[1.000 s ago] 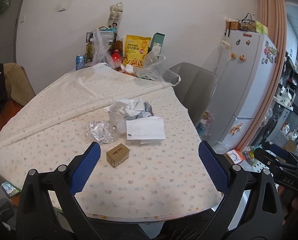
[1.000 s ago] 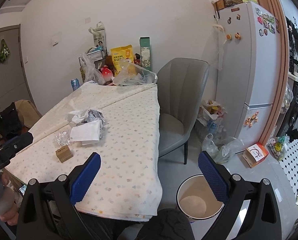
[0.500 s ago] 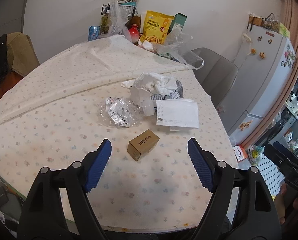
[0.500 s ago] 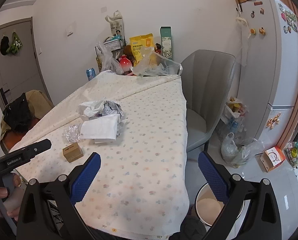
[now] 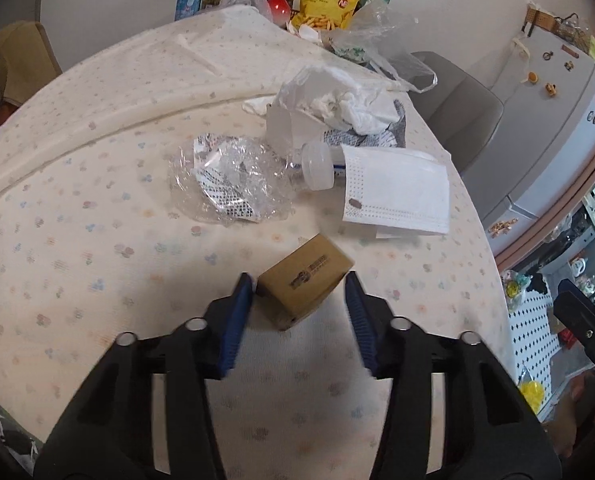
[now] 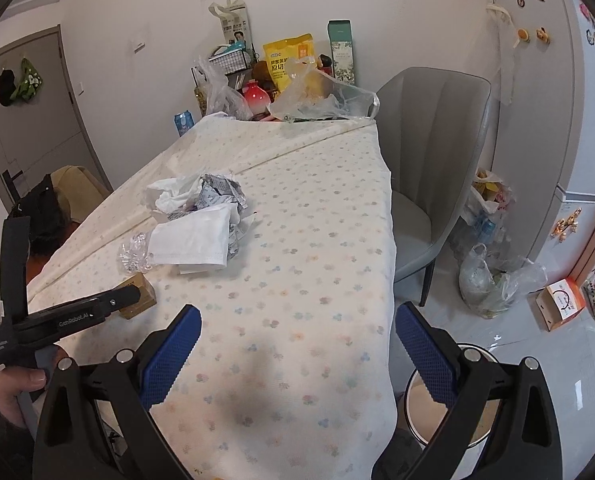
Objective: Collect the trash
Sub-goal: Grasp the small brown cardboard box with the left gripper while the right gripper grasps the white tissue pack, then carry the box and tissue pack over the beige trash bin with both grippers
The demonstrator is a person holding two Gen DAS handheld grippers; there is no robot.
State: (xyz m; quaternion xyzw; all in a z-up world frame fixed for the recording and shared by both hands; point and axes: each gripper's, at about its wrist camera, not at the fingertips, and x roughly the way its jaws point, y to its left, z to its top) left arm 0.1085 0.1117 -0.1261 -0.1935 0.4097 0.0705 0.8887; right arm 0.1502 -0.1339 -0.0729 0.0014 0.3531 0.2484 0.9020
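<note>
Straddling cardboard box now (previously distant): left gripper

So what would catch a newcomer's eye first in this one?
The left gripper, jaws open around a small brown cardboard box at the near edge of the floral-clothed table. Beyond lies a heap: crumpled clear plastic wrapper, white face mask, crumpled white tissue. The right gripper hangs open.

Left gripper low and angled down, blue pads part closed with a gap on one side. Right gripper hanging back, fingers spread wide.
</note>
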